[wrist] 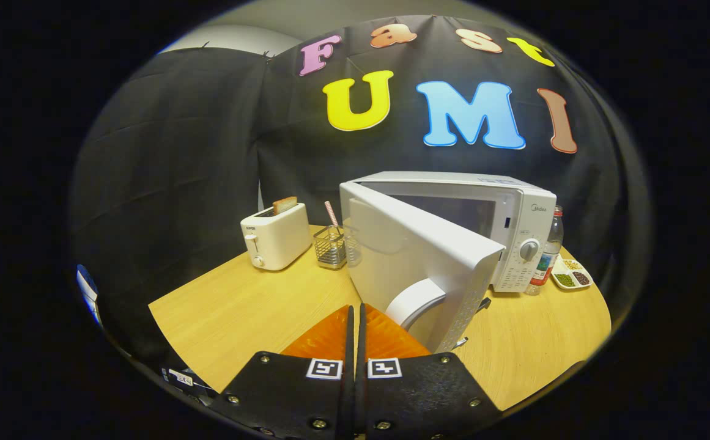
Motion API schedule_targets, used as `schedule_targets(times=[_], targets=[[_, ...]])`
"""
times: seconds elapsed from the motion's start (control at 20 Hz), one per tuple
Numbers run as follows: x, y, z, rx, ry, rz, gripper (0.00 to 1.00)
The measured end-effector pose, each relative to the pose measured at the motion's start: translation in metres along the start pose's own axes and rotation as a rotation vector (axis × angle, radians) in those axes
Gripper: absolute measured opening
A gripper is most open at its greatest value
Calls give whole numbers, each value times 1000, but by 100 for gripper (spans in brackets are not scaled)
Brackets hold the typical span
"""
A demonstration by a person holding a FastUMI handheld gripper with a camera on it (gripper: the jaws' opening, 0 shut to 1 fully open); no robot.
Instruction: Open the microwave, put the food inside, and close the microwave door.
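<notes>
A white microwave (517,220) stands on the wooden table (238,311), toward the right. Its door (419,263) is swung partly open toward me, hinged on the left, with the curved handle (413,300) on its outer face close to my fingers. My gripper (355,308) is shut, the two fingers pressed together with nothing between them, just left of and in front of the door handle. The microwave's cavity is mostly hidden behind the door. I cannot make out the food inside.
A white toaster (274,237) with a slice of bread in it stands at the back left of the table. A wire basket (330,246) with a striped straw sits beside it. Right of the microwave stand a bottle (547,250) and a small snack tray (572,275).
</notes>
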State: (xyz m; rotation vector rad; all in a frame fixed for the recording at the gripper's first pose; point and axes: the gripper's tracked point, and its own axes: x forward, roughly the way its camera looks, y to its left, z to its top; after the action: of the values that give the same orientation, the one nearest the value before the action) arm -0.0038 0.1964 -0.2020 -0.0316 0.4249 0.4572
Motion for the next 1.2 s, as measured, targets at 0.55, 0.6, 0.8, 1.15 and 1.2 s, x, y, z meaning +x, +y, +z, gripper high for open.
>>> schedule_targets(times=[0.55, 0.6, 0.8, 1.15, 1.2], targets=[[22, -85, 15, 42, -27, -117, 1], [24, -92, 16, 44, -29, -128, 1], [39, -116, 20, 58, -29, -169, 1], [66, -155, 27, 90, -35, -238, 1], [71, -159, 29, 95, -36, -246, 1]])
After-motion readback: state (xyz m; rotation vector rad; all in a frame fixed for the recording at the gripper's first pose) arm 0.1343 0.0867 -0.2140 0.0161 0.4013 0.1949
